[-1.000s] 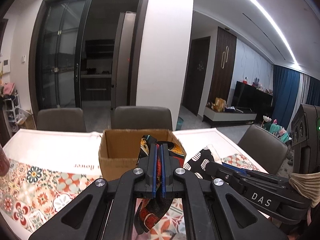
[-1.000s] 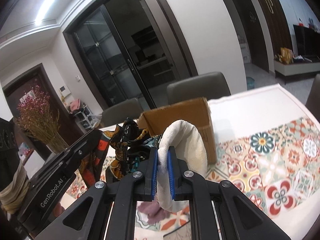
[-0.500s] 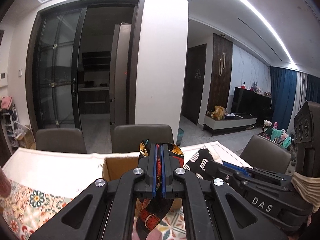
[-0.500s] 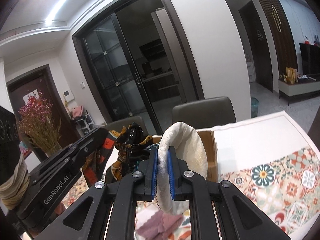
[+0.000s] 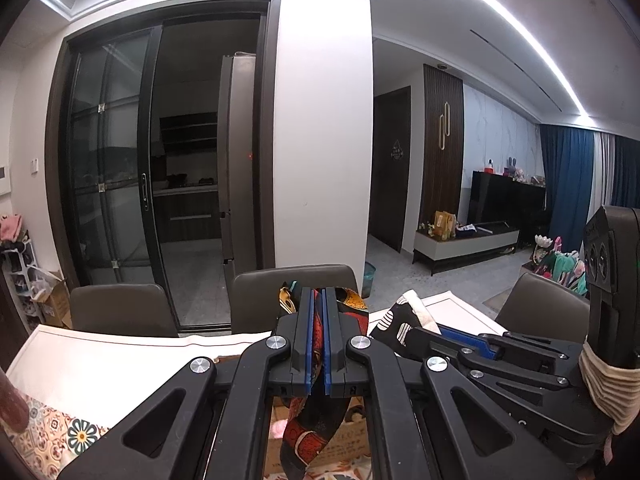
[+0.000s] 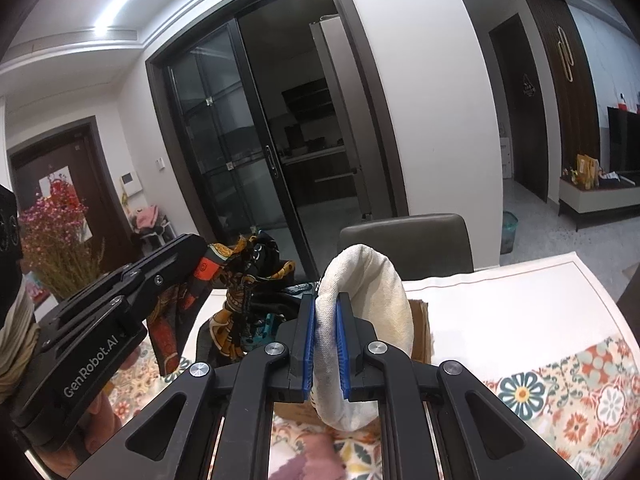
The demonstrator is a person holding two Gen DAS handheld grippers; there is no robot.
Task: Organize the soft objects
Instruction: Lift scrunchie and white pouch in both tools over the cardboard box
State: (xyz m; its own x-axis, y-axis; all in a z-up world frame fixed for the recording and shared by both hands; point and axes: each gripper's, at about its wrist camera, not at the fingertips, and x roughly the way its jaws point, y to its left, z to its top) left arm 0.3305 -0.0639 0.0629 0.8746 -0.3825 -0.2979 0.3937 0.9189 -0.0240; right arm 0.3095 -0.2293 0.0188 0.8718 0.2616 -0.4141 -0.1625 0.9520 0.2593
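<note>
My left gripper (image 5: 316,294) is shut on a black, orange and gold patterned scarf (image 5: 314,424), which hangs down between the fingers. In the right wrist view that scarf (image 6: 240,280) dangles from the left gripper (image 6: 188,248) above the table. My right gripper (image 6: 325,302) is shut on a cream-white cloth (image 6: 370,280) folded over its tips. From the left wrist view the right gripper (image 5: 414,330) sits beside mine, with the cream cloth (image 5: 416,306) and a black-and-white patterned piece (image 5: 394,318) at its tips. A brown cardboard box (image 6: 420,330) lies below and just beyond both grippers.
A table with a floral tiled cloth (image 6: 560,380) runs under the grippers. A pink cloth (image 6: 316,450) lies on it near me. Dried pink flowers (image 6: 52,232) stand at the left. Grey chairs (image 5: 120,308) (image 6: 404,240) line the far edge.
Both grippers have risen with their cloths. The box and the table have dropped lower in both views, and the box is now mostly hidden behind the fingers.
</note>
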